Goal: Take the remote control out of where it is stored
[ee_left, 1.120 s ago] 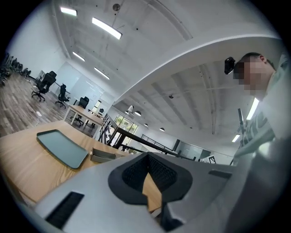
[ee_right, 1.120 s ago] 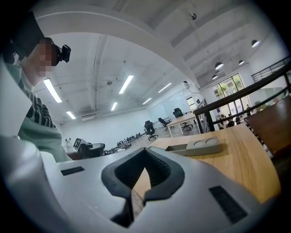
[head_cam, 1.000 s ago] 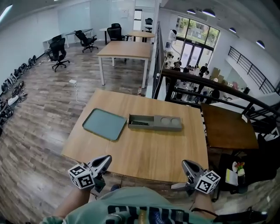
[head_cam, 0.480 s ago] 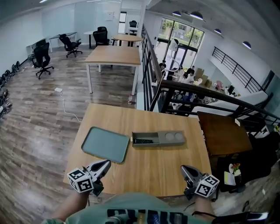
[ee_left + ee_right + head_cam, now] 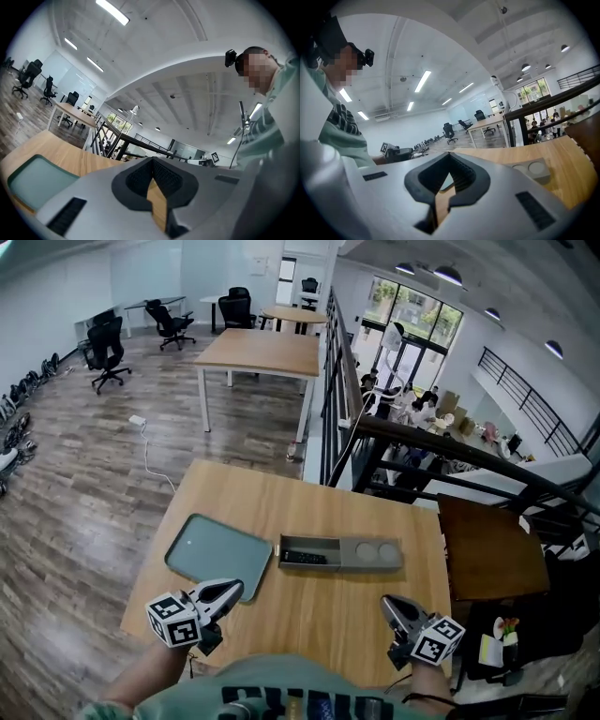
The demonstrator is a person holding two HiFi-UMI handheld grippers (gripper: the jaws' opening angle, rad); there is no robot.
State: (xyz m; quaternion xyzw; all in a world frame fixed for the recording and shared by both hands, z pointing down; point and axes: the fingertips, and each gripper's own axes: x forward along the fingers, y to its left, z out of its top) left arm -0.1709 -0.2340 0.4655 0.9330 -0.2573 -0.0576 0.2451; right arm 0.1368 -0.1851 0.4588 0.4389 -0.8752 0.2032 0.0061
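A grey organiser box lies at the middle of the wooden table. A black remote control rests in its open left compartment; two round wells fill the right end. My left gripper hovers at the table's near edge, just below a green tray, its jaws shut and empty. My right gripper hangs over the near right edge, jaws also together with nothing in them. In the left gripper view the left gripper points over the tray. In the right gripper view the right gripper faces the organiser box.
A dark brown side table stands right of the main table, with a black railing behind both. Further tables and office chairs fill the room's far end. A cable trails on the floor at left.
Both grippers have come forward from in front of the table to over its near edge. The table, tray and box now sit closer in the head view.
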